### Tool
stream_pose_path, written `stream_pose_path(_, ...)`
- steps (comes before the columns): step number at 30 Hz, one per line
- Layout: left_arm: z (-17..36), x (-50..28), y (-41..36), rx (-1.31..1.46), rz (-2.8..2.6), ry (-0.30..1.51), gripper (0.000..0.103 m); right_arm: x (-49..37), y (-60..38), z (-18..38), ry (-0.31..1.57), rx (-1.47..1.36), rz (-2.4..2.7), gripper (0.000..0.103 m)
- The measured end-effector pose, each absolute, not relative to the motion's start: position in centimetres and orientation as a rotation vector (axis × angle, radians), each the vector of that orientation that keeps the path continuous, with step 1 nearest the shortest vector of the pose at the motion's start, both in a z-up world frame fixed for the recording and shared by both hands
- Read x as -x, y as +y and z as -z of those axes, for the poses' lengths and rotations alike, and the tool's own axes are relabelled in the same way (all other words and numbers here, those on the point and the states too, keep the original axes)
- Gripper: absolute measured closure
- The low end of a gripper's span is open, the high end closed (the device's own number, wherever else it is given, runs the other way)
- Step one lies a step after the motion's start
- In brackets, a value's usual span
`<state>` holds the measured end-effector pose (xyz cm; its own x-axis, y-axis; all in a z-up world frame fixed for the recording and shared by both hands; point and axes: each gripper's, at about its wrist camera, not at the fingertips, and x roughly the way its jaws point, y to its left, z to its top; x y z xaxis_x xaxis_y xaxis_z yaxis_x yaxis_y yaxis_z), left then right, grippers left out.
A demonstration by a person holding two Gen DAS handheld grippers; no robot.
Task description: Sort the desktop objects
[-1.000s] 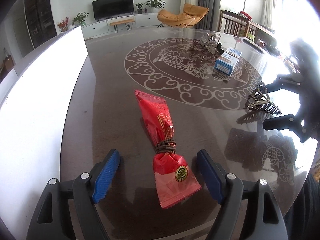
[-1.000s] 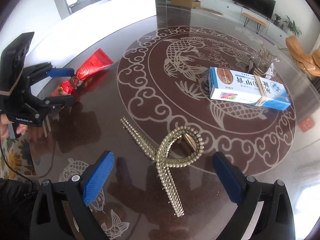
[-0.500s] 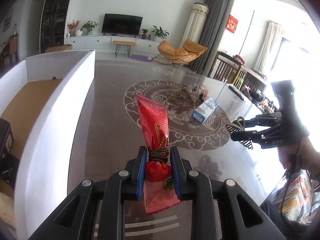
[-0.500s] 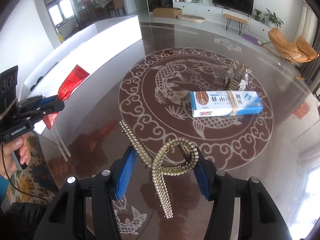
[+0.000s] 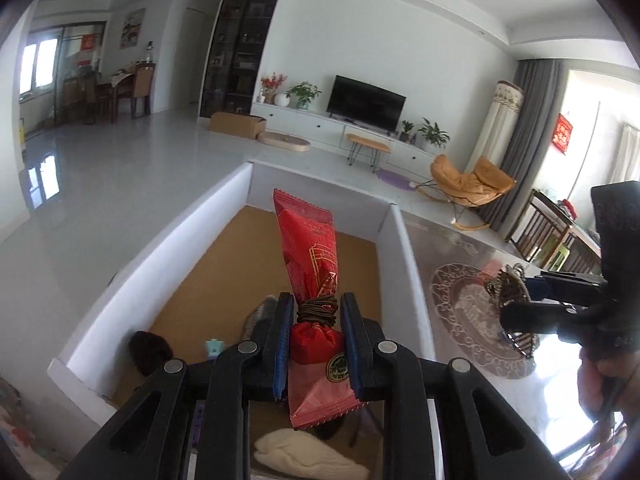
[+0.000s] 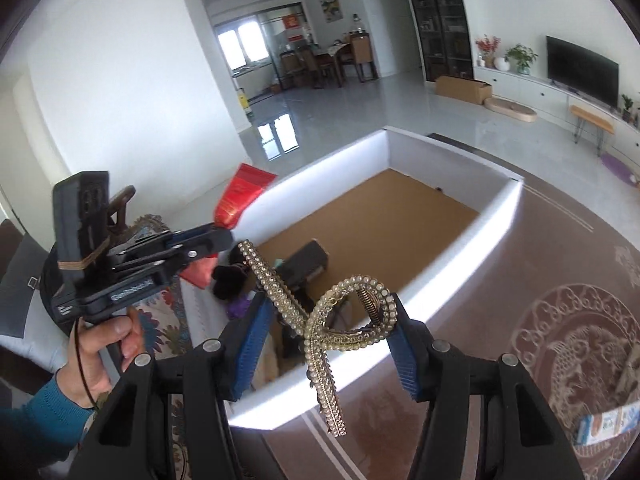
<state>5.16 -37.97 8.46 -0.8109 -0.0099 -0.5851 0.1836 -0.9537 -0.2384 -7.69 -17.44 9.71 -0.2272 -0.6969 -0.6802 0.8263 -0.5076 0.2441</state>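
Pinching the light, crinkly red snack packet (image 5: 310,276) at its tied neck, the left gripper (image 5: 314,344) holds it mid-frame over the white box (image 5: 404,256), while the right gripper (image 6: 326,332) clamps the stiff, springy rhinestone hair clip (image 6: 340,316) lower centre.

I can't read any text here. White lettering on the left gripper (image 6: 224,240) side is too blurred, the red packet (image 5: 310,264) seal is illegible, and the box (image 6: 608,426) on the desk (image 6: 500,280) shows unreadable print.
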Motion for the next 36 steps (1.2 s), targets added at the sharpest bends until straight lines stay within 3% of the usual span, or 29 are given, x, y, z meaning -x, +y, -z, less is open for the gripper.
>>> stream_pose_path(8,-1.9,-3.5,-42.2,-1.155,2.65,0.479,0.077,6.1,-26.5,-2.8,0.261,-1.058,1.832,0.045)
stream_pose_path(9,-1.3,-3.5,-42.3,-1.177,2.64,0.496,0.075,6.3,-26.7,-2.0,0.251,-1.078,1.827,0.04)
stream_pose_path(10,-0.7,-3.6,-42.2,-1.191,2.631,0.512,0.062,6.4,-26.9,-1.5,0.246,-1.097,1.822,0.027)
stream_pose_path(12,-0.7,-3.6,-41.6,-1.177,2.654,0.502,0.048,6.3,-26.4,-1.4,0.247,-1.085,1.844,0.017)
stream_pose_path(14,-1.4,-3.9,-40.5,-1.132,2.656,0.463,0.019,6.0,-25.2,-2.2,0.231,-1.022,1.864,0.017)
stream_pose_path(19,-4.2,-4.9,-37.5,-1.008,2.746,0.418,0.018,5.0,-18.1,-4.5,0.247,-0.797,2.074,0.0)
stream_pose_path(23,-6.0,-5.2,-33.0,-0.979,2.875,0.384,0.018,5.0,-9.7,-1.4,0.381,-0.731,2.287,0.0)
stream_pose_path(30,-8.8,-5.5,-21.2,-1.009,3.176,0.264,0.017,6.9,7.1,6.5,0.426,-1.078,2.542,0.0)
stream_pose_path(33,-8.5,-4.6,-16.0,-1.076,3.27,0.219,0.005,7.4,13.3,7.0,0.381,-1.186,2.636,0.0)
stream_pose_path(36,-5.9,-2.9,-11.5,-1.192,3.288,0.18,0.003,7.9,17.3,7.5,0.297,-1.295,2.684,0.0)
